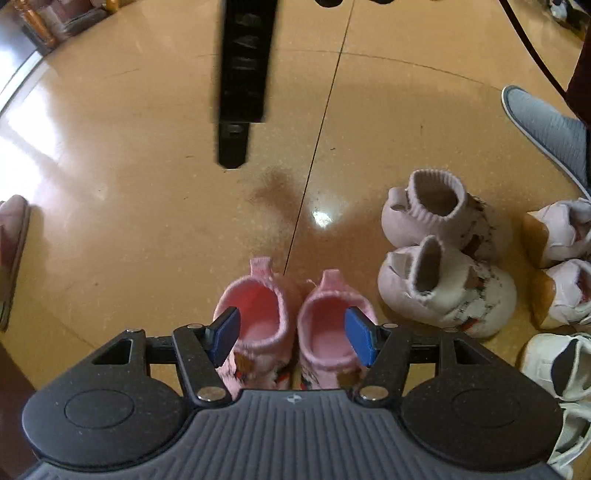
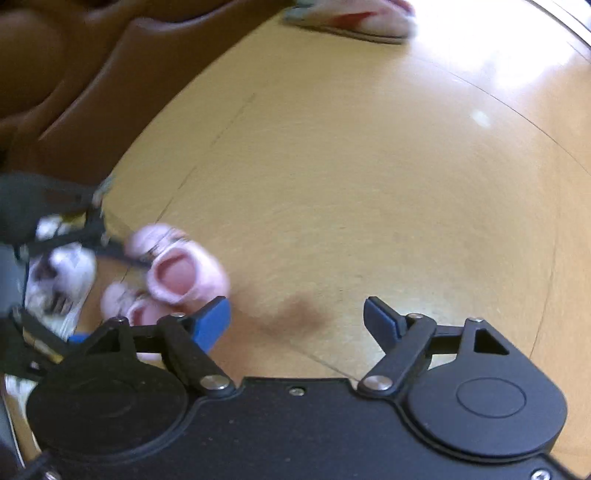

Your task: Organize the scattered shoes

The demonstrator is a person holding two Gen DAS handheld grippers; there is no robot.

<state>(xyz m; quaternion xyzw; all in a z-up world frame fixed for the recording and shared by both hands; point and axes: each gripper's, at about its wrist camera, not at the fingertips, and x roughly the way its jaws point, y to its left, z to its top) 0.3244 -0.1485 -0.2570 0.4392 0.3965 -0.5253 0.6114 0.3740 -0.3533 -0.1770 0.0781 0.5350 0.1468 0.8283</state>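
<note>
Left gripper: spread wide, straddling both pink shoes; lift clear without nudging.
Right gripper: gaping, carrying nothing, hovering over floor.
Row: white shoes sitting just right.

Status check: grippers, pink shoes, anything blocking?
Left gripper open, straddling pink shoe pair. Right gripper open, empty, over bare floor. White shoe pair close alongside.

The floor was glossy tan tile crossed by thin dark grout lines, bright window glare pooled at its left edge, a faint brown stain marked it near the middle, turned wooden furniture legs stood far off, and brown leather seating bordered one side.
</note>
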